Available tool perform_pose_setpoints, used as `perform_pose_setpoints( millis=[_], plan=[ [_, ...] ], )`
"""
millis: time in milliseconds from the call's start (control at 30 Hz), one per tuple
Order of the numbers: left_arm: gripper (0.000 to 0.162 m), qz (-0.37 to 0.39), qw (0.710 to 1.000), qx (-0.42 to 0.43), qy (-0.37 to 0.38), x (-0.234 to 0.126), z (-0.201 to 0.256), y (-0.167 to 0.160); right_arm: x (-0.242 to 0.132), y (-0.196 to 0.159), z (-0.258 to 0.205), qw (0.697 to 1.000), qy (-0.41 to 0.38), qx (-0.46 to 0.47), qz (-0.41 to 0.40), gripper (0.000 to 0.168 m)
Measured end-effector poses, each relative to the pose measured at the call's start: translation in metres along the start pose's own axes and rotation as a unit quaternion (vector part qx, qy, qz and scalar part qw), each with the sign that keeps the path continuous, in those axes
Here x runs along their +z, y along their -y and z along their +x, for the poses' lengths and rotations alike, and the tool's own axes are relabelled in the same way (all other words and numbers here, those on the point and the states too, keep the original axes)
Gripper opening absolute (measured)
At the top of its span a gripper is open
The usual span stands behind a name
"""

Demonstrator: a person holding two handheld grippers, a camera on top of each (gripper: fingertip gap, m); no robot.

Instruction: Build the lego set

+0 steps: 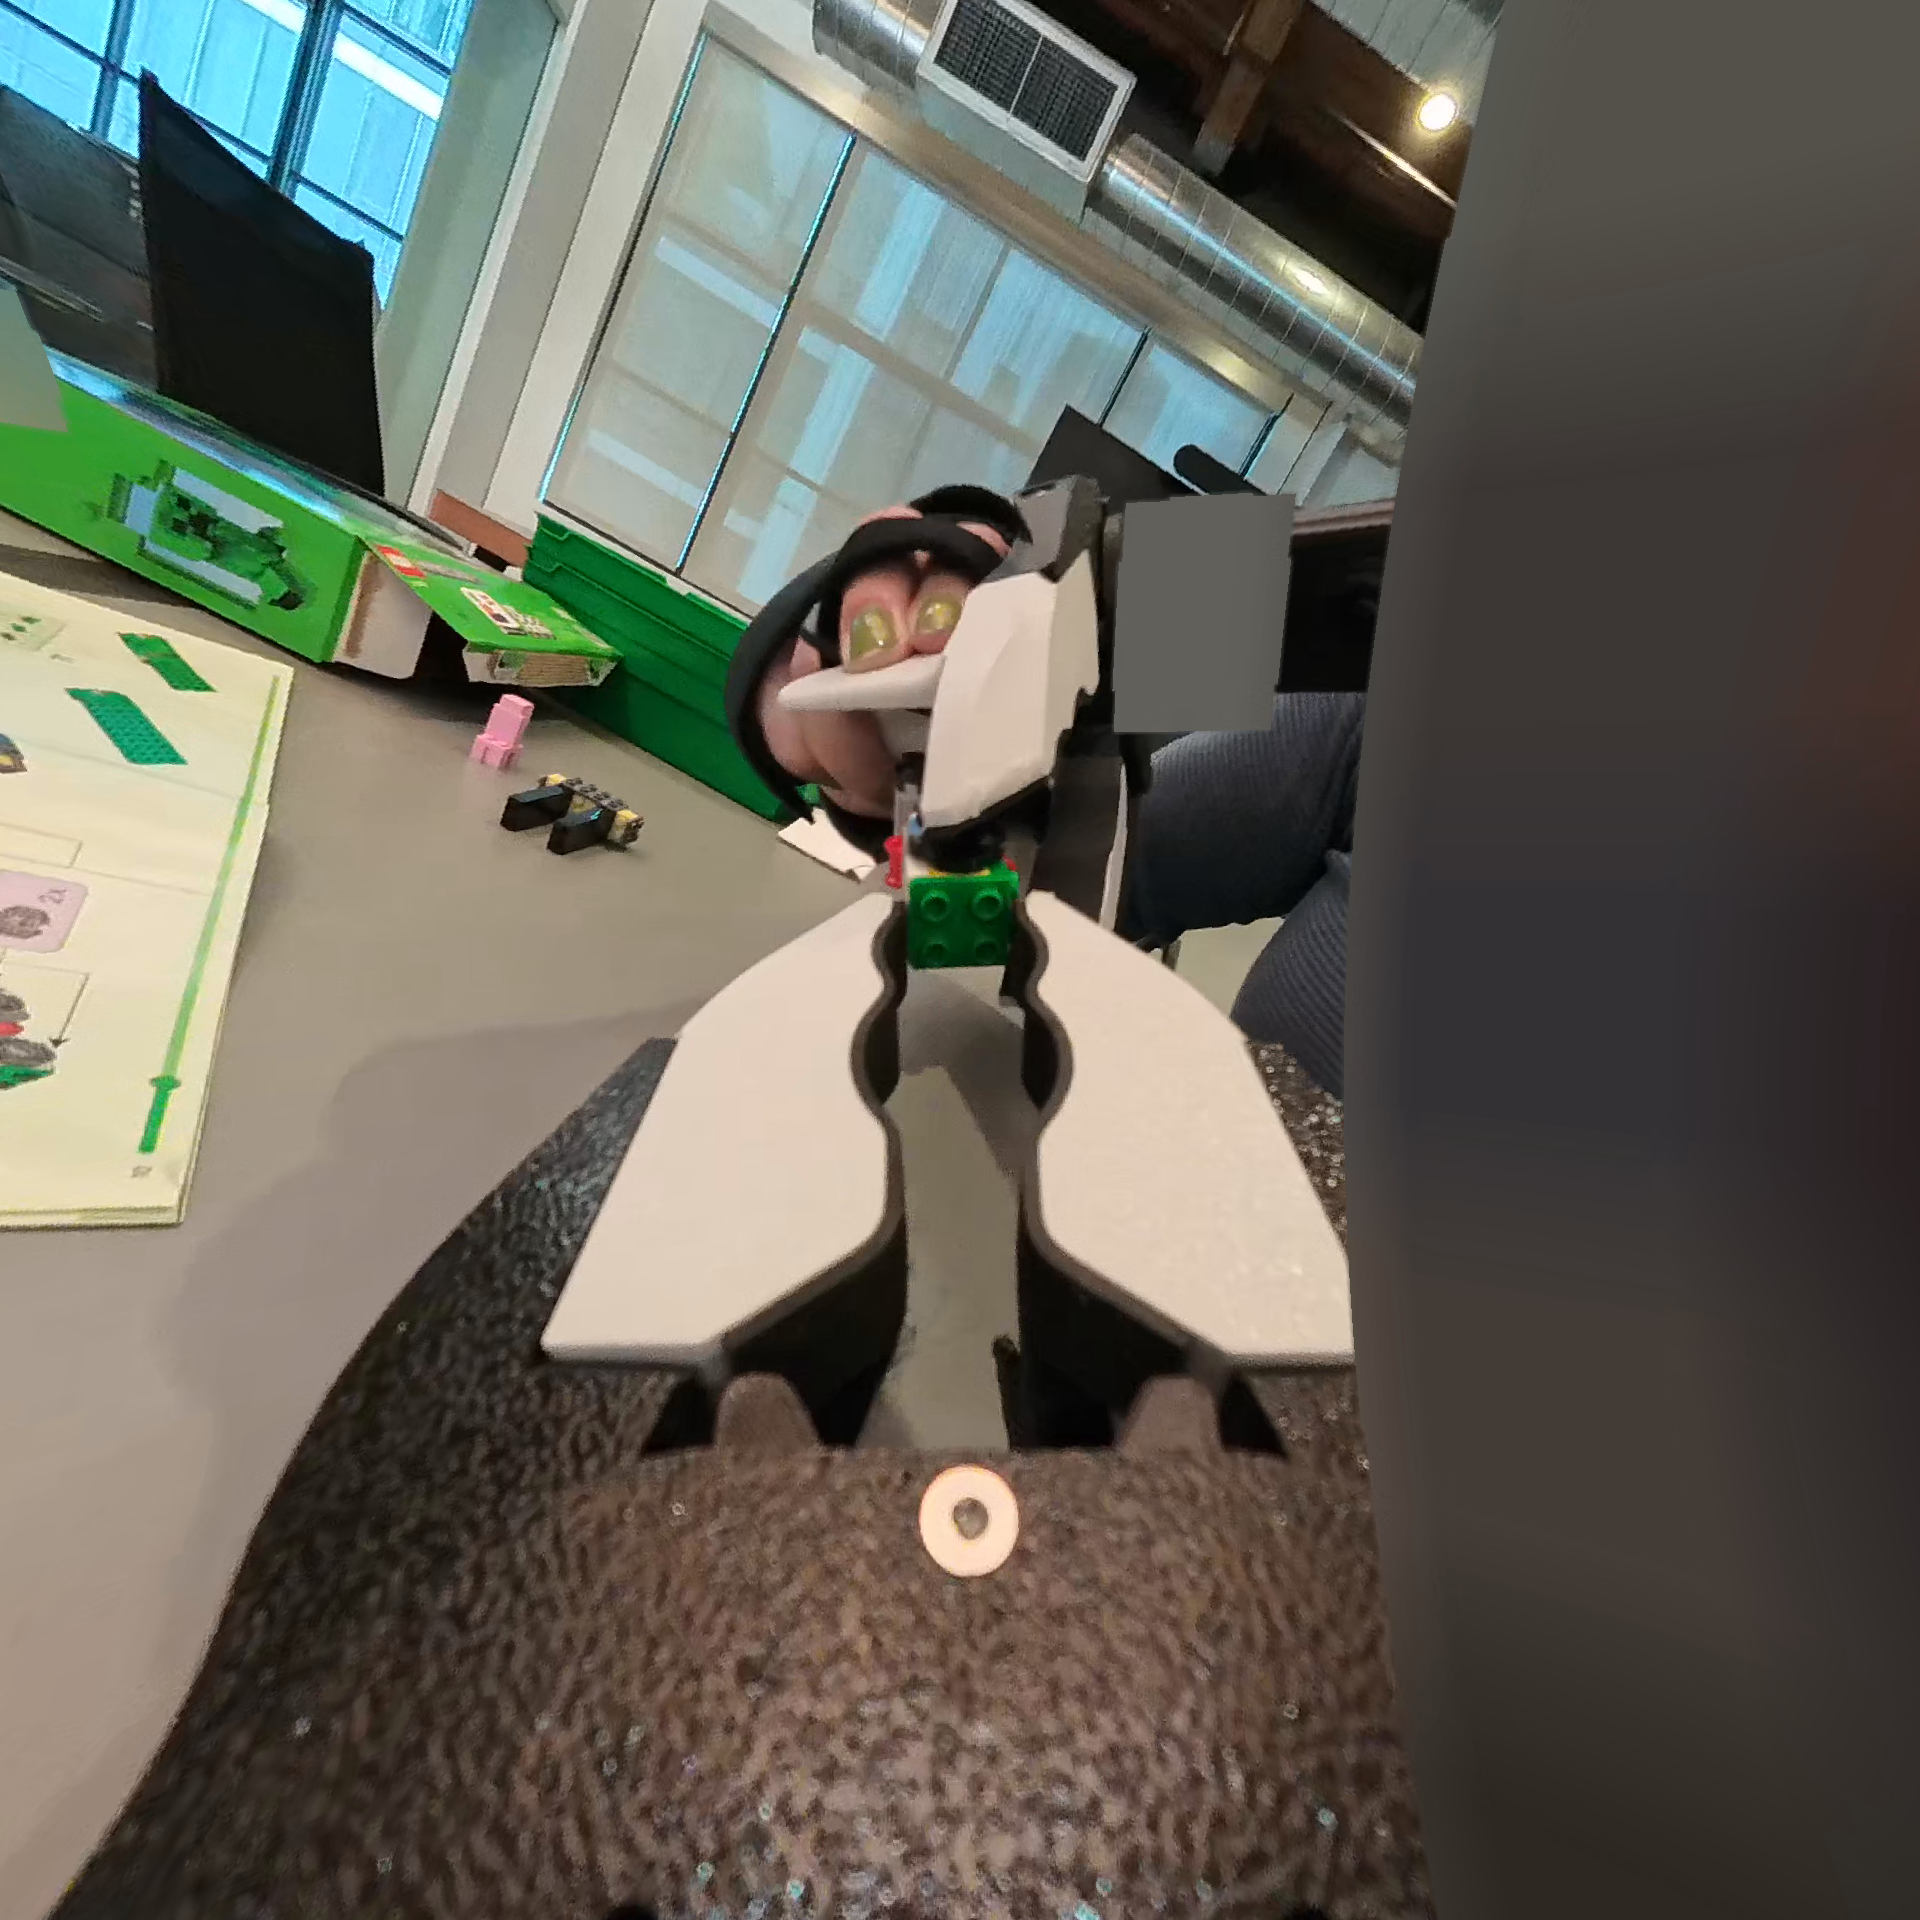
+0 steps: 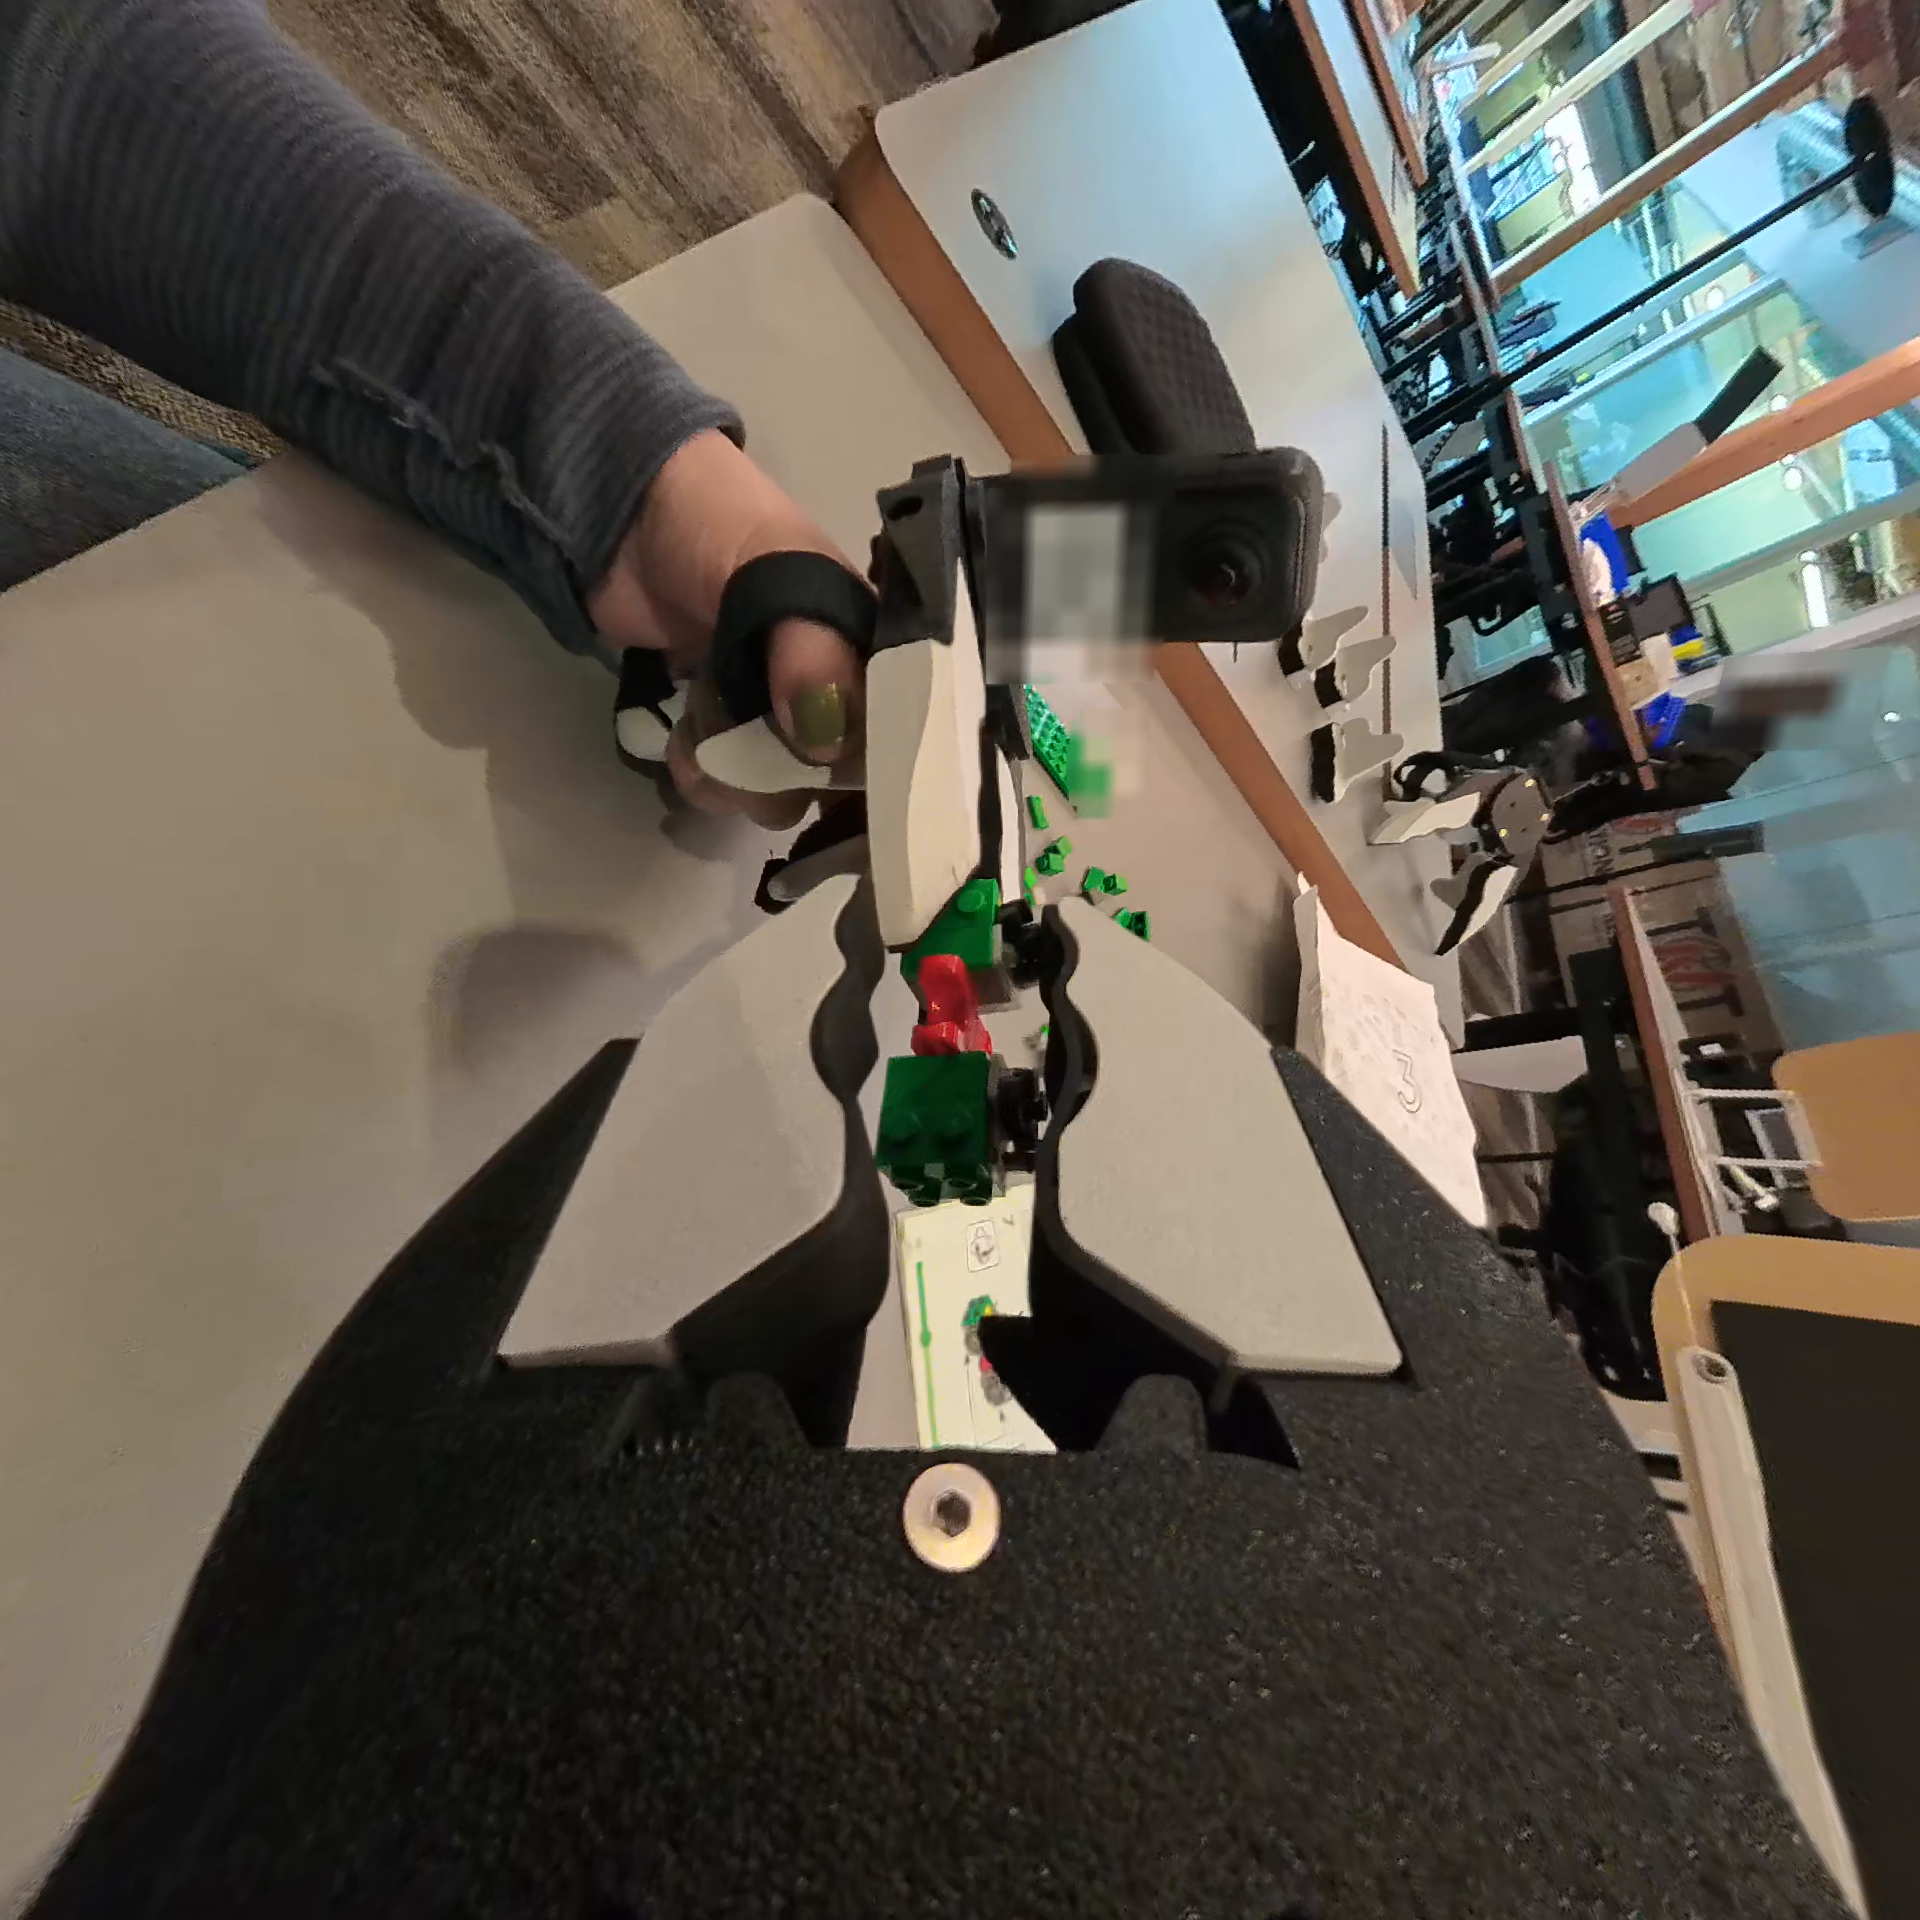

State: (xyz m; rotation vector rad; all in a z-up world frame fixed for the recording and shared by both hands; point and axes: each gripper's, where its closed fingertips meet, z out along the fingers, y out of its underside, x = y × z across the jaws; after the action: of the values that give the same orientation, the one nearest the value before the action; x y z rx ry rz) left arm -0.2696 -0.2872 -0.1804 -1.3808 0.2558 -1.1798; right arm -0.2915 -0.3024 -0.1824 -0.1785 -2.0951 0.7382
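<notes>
A small lego assembly is held in the air between both grippers. In the left wrist view my left gripper [image 1: 956,920] is shut on its green 2x2 brick [image 1: 958,925], studs facing the camera. The right gripper [image 1: 928,831] comes down from behind it, beside a small red piece [image 1: 894,862]. In the right wrist view my right gripper [image 2: 951,1039] is closed around the assembly: a green brick [image 2: 935,1127], a red piece [image 2: 948,1006] and black parts [image 2: 1023,1101]. The left gripper [image 2: 920,914] grips its far green end [image 2: 966,920].
An open instruction booklet [image 1: 125,883], a green lego box [image 1: 239,520], a pink figure [image 1: 502,732] and a black-and-yellow build [image 1: 571,810] lie on the grey table [image 1: 416,1039]. Loose green pieces [image 2: 1096,883], a green plate [image 2: 1049,738] and a white bag [image 2: 1382,1060] lie beyond. The grippers are tip to tip, or close to it.
</notes>
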Motion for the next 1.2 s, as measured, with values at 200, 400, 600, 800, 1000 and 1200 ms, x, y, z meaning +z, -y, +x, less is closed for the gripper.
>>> perform_pose_setpoints(
  millis=[200,400,600,800,1000,1200],
  plan=[
    [0.019,0.010,1.000,-0.009,-0.010,-0.001,0.001,0.002,0.000,0.002,0.001,1.000,-0.009,-0.011,0.006,0.027],
    [0.021,0.017,1.000,-0.017,-0.016,0.000,0.001,0.003,0.001,0.005,-0.002,1.000,-0.002,-0.025,0.015,0.019],
    [0.020,0.005,1.000,-0.014,0.002,0.000,-0.004,0.000,0.002,0.000,-0.004,1.000,0.001,-0.010,0.016,0.020],
    [0.020,0.004,1.000,0.002,0.015,-0.001,-0.005,0.001,0.002,0.000,-0.003,0.999,-0.024,-0.021,0.015,0.020],
    [0.020,-0.012,0.999,0.014,0.045,-0.001,-0.011,-0.003,0.002,-0.007,-0.005,0.999,-0.035,-0.026,0.004,0.020],
    [0.020,-0.075,0.988,0.041,0.132,-0.001,-0.034,-0.018,0.004,-0.027,-0.013,0.986,-0.119,-0.116,-0.025,0.019]
  ],
)
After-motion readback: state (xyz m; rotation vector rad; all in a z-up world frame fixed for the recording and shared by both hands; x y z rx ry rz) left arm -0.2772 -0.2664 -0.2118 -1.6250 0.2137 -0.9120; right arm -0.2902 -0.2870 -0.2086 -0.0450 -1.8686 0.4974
